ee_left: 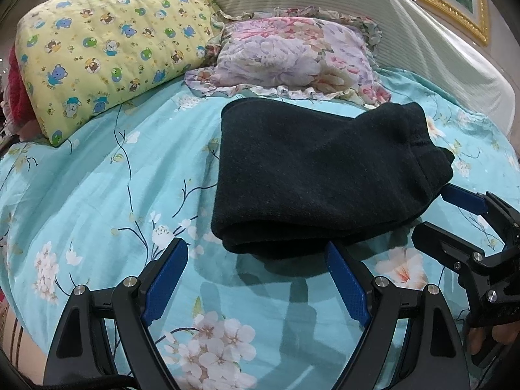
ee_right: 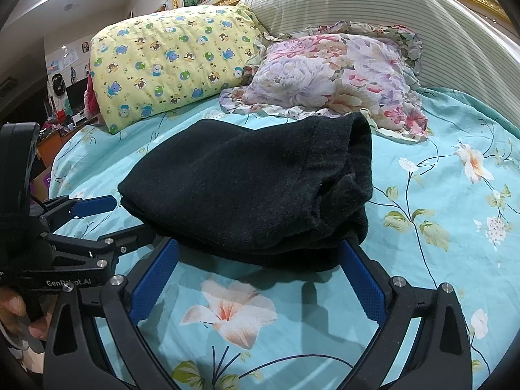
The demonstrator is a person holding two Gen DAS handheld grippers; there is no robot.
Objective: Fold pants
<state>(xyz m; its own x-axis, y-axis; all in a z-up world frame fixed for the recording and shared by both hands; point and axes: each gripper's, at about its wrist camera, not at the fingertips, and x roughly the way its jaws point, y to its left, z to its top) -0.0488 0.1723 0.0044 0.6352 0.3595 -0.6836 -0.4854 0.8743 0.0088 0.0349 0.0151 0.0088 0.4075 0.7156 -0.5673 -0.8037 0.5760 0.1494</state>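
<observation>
We are holding both grippers low over the bed, in front of the black pants (ee_left: pixel 325 175), which are lying folded into a thick bundle on the turquoise floral bedspread (ee_left: pixel 97 195), just short of the floral pillow (ee_left: pixel 292 58) and the yellow bear-print pillow (ee_left: pixel 107 48). Our left gripper (ee_left: pixel 256 256) is spread wide — gripping nothing, its right finger touching the bundle's near edge. Our right gripper (ee_right: pixel 260 253) is likewise gaping, its blue pads (ee_right: pixel 156 279) flanking the bundle's near edge.
</observation>
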